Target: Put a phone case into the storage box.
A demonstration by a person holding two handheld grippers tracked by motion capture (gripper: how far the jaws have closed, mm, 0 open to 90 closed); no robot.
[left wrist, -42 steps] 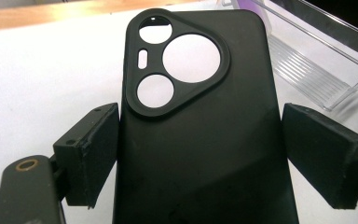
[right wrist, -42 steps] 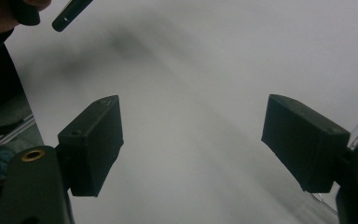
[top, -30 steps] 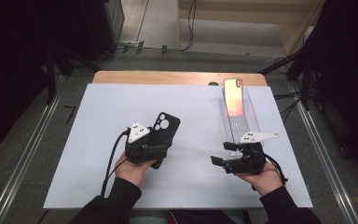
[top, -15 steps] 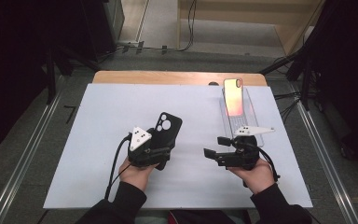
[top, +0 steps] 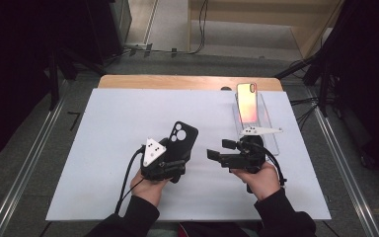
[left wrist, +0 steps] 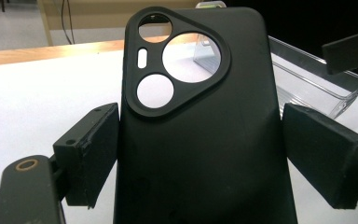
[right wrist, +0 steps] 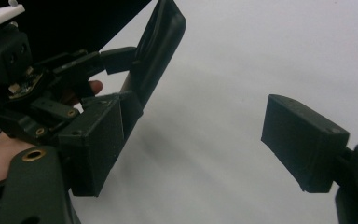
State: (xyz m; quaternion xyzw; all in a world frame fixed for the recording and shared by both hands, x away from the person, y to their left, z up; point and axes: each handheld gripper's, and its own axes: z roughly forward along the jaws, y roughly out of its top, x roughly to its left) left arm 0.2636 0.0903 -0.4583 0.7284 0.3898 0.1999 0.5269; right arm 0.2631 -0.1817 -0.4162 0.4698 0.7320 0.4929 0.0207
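A black phone case (top: pixel 181 134) with a triangular camera cut-out is held up off the white board, my left gripper (top: pixel 173 157) shut on its lower half. In the left gripper view the case (left wrist: pixel 200 121) sits between the two jaws, both pads touching its edges. My right gripper (top: pixel 219 149) points left at the case from a short distance, jaws wide open and empty. In the right gripper view (right wrist: pixel 196 135) the case (right wrist: pixel 161 51) shows edge-on, just beyond the left pad (right wrist: pixel 98 144).
A phone with a pink-orange back (top: pixel 247 101) leans upright in a clear plastic tray (top: pixel 270 134) at the back right. The white board (top: pixel 94 148) covers the table; a wooden strip (top: pixel 177 82) runs along its far edge.
My right gripper has moved left, from the tray's side toward the case. The left gripper with the case has shifted slightly right and nearer.
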